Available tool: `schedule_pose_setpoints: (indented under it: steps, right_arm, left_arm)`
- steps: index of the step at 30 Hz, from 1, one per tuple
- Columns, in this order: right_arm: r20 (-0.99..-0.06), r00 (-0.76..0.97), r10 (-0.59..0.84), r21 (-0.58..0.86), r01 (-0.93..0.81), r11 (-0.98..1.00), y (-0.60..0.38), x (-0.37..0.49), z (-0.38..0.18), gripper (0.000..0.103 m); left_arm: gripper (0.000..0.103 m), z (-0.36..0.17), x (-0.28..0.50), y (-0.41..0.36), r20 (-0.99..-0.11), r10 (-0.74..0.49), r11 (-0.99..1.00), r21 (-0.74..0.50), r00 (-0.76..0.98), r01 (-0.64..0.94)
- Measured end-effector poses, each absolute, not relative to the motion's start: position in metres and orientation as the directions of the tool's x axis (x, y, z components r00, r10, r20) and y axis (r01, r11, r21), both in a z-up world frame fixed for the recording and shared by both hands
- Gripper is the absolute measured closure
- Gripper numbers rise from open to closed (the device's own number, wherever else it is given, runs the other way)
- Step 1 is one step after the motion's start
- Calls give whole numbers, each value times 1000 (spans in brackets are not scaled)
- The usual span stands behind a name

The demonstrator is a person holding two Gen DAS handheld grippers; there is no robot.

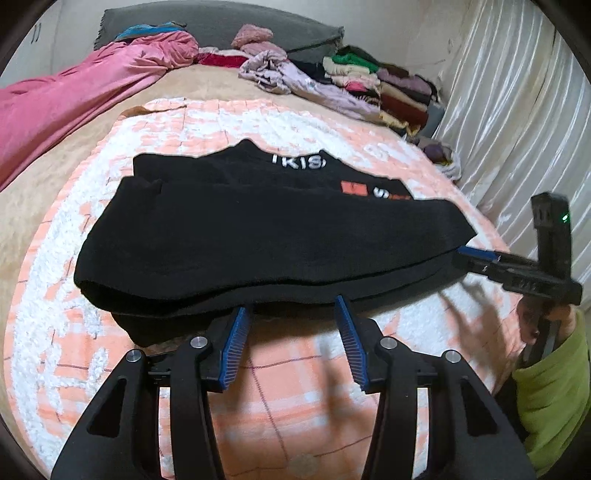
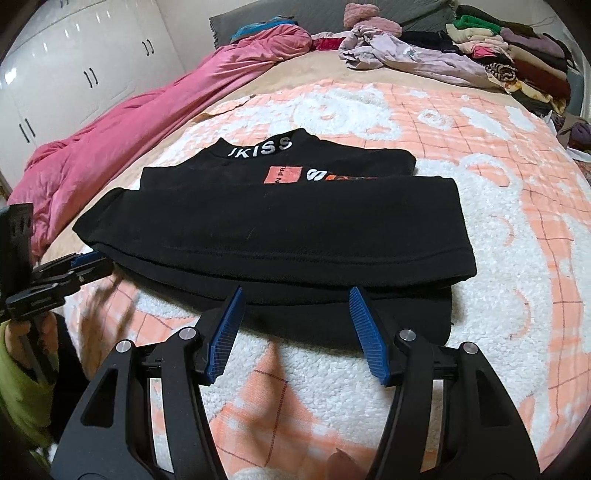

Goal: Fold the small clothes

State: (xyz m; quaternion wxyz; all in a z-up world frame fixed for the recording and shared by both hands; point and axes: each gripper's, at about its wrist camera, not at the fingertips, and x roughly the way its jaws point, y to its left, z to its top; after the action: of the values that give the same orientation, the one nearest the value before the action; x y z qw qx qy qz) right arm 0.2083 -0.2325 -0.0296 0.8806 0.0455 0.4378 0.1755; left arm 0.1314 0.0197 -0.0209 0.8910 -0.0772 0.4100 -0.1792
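Observation:
A black top (image 1: 258, 236) with white lettering and an orange patch lies partly folded on the orange and white blanket (image 1: 258, 122); it also shows in the right wrist view (image 2: 280, 221). My left gripper (image 1: 293, 304) is open and empty, its blue fingertips at the top's near edge. My right gripper (image 2: 295, 291) is open and empty at the near edge too. The right gripper also shows in the left wrist view (image 1: 476, 254), at the top's right corner. The left gripper also shows in the right wrist view (image 2: 88, 258), at the top's left corner.
A pink quilt (image 2: 122, 136) lies along the bed's left side. A lilac garment (image 2: 413, 55) and a stack of folded clothes (image 2: 517, 62) sit at the far right. A grey pillow (image 1: 221, 22) lies at the head. White wardrobe doors (image 2: 74, 66) stand left; a curtain (image 1: 517, 110) hangs right.

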Motion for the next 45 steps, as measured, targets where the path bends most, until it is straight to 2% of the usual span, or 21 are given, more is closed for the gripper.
schedule_pose_setpoints:
  steps: [5,9,15,16,17,18,22,27,33,38,45]
  right_arm:
    - [-748,563,352,241,-264,934,-237,209,-27,51]
    - [-746,566,351,241,-262,934,-238,208,-27,51]
    - [-739,578,347,239,-256,936,-239,209,-24,51]
    - [-737,580,346,240,-255,937,-240,208,-23,51]
    - [-736,582,347,241,-254,937,-241,208,-23,51]
    - [-733,584,349,243,-255,936,-242,208,-22,51]
    - [-724,580,374,250,-284,926,-241,206,-20,51]
    - [-723,555,411,237,-360,902,-229,202,-20,51]
    - [-770,511,383,172,-412,895,-206,209,-31,51]
    - [-828,503,248,51,-374,926,-193,242,-43,53]
    - [-772,596,221,52,-287,956,-212,288,-21,53]
  left_arm:
    - [54,-9,127,21,-663,-405,914,-315,629,256]
    - [49,-14,136,21,-696,-369,929,-294,616,224]
    - [52,-23,158,26,-696,-417,903,-393,584,177]
    - [66,-24,165,25,-698,-423,898,-408,578,164]
    - [94,-24,169,24,-705,-414,901,-407,576,150]
    - [97,-25,173,23,-712,-405,905,-402,574,139]
    - [97,-13,189,27,-665,-476,860,-490,575,146]
    - [97,9,216,42,-618,-464,850,-512,634,123]
    - [97,8,247,54,-616,-463,833,-548,637,76]
    - [96,5,269,54,-627,-453,840,-539,634,66]
    - [89,-8,279,65,-646,-419,855,-518,638,37]
